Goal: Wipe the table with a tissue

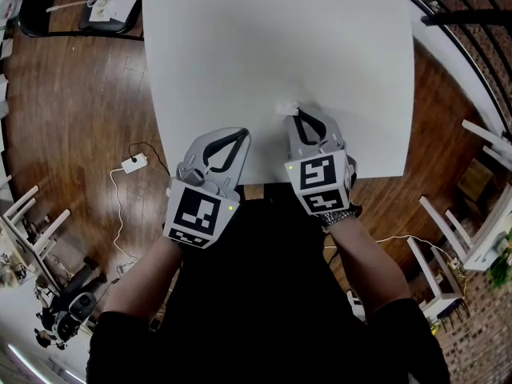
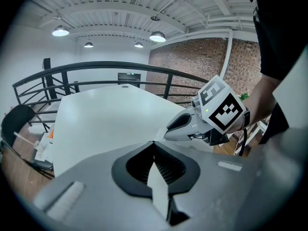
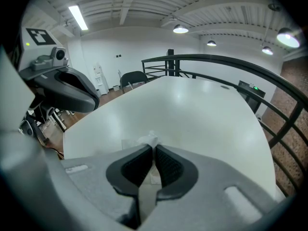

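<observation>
Left gripper (image 1: 242, 133) sits low at the near edge of the table (image 1: 280, 38), just beside the right one, likely parked out of the wiping path since the job needs one tool only. In the left gripper view its jaws are closed tip to tip with nothing between them.

Right gripper (image 1: 293, 112) reaches slightly further onto the table and points down at the surface, probably so the tissue (image 1: 285, 107) gets pressed flat for wiping. In the right gripper view the jaws are pinched nearly together on the tissue (image 3: 147, 140), with a crumpled white bit poking out past the tips and touching the tabletop.

Tissue is on the near part of the table, rest of the surface bare, wipe looks barely begun
</observation>
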### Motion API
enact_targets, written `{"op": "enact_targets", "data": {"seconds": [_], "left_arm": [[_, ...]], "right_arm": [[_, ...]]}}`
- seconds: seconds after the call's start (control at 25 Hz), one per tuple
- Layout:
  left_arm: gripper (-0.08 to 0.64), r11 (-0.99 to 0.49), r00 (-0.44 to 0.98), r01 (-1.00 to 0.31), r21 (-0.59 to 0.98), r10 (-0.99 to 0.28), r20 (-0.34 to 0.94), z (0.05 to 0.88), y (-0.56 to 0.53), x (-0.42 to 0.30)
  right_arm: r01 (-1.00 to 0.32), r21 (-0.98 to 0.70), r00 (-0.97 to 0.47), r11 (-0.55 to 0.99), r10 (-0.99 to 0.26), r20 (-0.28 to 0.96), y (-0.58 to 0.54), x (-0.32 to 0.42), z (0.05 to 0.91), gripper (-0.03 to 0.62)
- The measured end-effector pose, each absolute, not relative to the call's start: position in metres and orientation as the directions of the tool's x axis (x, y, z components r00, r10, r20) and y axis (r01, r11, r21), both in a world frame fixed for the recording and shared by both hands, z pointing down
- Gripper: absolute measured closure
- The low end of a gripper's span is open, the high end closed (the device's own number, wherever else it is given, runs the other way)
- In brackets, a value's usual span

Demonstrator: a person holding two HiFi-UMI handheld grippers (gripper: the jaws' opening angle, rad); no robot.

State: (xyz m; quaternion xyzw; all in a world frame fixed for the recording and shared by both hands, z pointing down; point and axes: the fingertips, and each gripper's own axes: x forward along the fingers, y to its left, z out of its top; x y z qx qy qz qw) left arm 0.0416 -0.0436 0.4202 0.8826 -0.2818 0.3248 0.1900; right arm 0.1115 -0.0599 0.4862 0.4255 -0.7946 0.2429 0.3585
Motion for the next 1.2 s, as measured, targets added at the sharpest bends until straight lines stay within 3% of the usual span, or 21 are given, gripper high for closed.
{"op": "enact_targets", "data": {"seconds": [1.2], "left_arm": [[0.545, -0.797, 0.641, -0.586, 0.147, -0.344, 0.687, 0.426, -0.036, 0.087]], "right_arm": [[-0.865, -0.106, -0.367, 0.491, -0.473, 0.801, -0.031, 0.151, 0.503, 0.580]]}}
